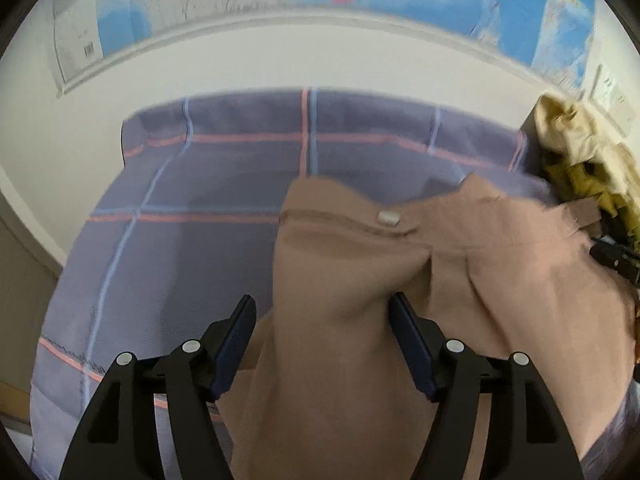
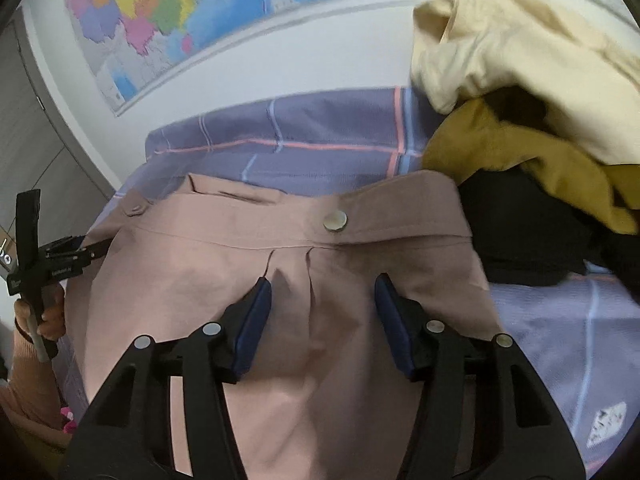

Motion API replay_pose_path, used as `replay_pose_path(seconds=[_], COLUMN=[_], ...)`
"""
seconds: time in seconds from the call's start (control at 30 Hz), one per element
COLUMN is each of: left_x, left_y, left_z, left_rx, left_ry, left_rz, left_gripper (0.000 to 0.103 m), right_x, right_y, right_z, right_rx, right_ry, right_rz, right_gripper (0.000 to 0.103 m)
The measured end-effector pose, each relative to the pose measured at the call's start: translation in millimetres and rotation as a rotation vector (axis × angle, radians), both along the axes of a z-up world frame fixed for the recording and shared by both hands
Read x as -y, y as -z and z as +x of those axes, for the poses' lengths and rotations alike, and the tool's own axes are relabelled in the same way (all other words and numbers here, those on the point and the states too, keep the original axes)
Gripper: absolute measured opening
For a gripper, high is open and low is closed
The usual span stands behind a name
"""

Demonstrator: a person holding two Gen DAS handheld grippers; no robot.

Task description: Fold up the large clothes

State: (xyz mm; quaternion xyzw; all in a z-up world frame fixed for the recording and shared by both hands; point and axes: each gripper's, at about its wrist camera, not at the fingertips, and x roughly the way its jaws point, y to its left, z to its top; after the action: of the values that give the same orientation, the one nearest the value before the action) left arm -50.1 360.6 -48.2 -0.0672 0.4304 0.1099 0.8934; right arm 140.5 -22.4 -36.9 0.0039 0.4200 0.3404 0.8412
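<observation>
A dusty-pink pair of trousers point(image 2: 288, 248) with a waistband and a pale round button point(image 2: 335, 220) lies on a purple checked bedsheet point(image 2: 304, 140). My right gripper point(image 2: 322, 296) is open, its blue-padded fingers point(image 2: 256, 312) apart just over the pleated front below the waistband. My left gripper point(image 1: 322, 320) is open above the left part of the same trousers point(image 1: 360, 272), with the button point(image 1: 389, 218) ahead of it. The left gripper also shows at the left of the right wrist view point(image 2: 76, 254), at the garment's edge.
A pile of other clothes sits at the right: a cream garment point(image 2: 512, 52), a mustard one point(image 2: 520, 160) and a black one point(image 2: 528, 236). A white wall with a coloured map point(image 2: 168, 12) stands behind the bed. The sheet point(image 1: 180, 200) extends to the left.
</observation>
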Motion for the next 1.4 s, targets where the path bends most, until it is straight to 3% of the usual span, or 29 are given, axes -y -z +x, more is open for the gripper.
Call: replay_pose_path(seconds=[0.17, 0.3, 0.37, 0.4, 0.6, 0.83, 1.0, 1.07, 1.23, 1.4], left_x=[14.5, 9.8, 3.2, -0.5, 5.1, 39.3, 58.5, 55.8, 60.4, 72.2], left_y=[-13.0, 17.3, 27.9, 28.0, 1.5, -18.6, 8.8, 22.9, 7.1, -10.4], left_z=[1.3, 19.8, 22.7, 21.3, -9.6, -62.5, -67.6, -63.5, -72.3, -78.3], left_rx=[0.05, -0.062, -0.08, -0.075, 0.012, 0.131, 0.066, 0.031, 0.08, 0.146], left_ry=[0.065, 0.047, 0.036, 0.024, 0.022, 0.178, 0.213, 0.191, 0.204, 0.267], left_rz=[0.04, 0.044, -0.001, -0.021, 0.023, -0.029, 0.016, 0.022, 0.024, -0.04], left_gripper=[0.068, 0.072, 0.074, 0.074, 0.073, 0.073, 0.075, 0.075, 0.075, 0.075], right_x=[29.2, 36.6, 43.3, 45.7, 54.2, 33.5, 9.3, 11.0, 15.8, -12.9], right_y=[-14.3, 12.3, 23.5, 20.5, -9.4, -14.3, 19.1, 22.6, -2.3, -24.5], right_z=[-23.7, -25.4, -22.4, -24.4, -51.4, -93.9, -97.1, -95.9, -109.9, -124.1], right_rx=[0.011, -0.058, -0.101, -0.095, -0.022, 0.009, -0.013, -0.014, 0.021, 0.089], right_ry=[-0.002, 0.003, 0.019, 0.025, 0.013, -0.112, -0.125, -0.107, -0.11, -0.186], right_rz=[0.069, 0.006, 0.042, 0.053, 0.105, 0.104, -0.021, 0.012, 0.051, 0.087], right_gripper=[0.055, 0.051, 0.049, 0.049, 0.056, 0.057, 0.058, 0.058, 0.057, 0.059])
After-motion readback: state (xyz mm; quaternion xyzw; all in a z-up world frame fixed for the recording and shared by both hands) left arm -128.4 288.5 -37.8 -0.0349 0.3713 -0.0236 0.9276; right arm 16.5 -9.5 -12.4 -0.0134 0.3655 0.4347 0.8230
